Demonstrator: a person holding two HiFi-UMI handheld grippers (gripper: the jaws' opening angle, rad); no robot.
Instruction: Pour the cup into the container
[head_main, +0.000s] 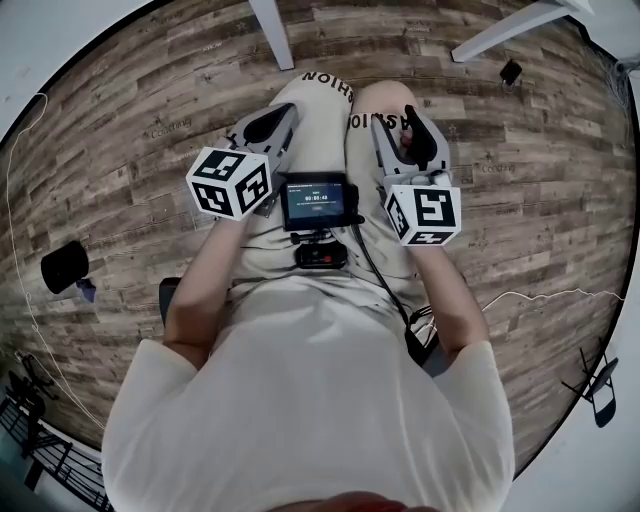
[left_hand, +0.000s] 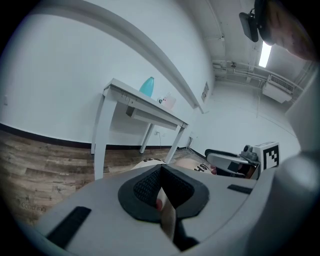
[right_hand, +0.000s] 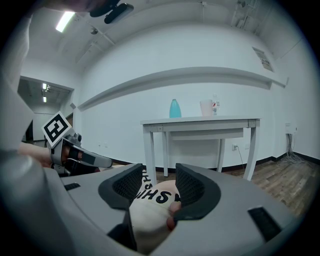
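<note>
My left hand-held gripper (left_hand: 160, 175) rests on my lap (head_main: 322, 262), jaws closed on nothing. My right hand-held gripper (right_hand: 159, 185) lies beside it with jaws apart, only my knee (right_hand: 150, 212) showing between them (parked, I judge, before starting). Well ahead of both, the pale cup (right_hand: 206, 107) and the teal container (right_hand: 174, 108) stand on the white worktop (right_hand: 200, 120). The floor (right_hand: 280, 172) between is open.
</note>
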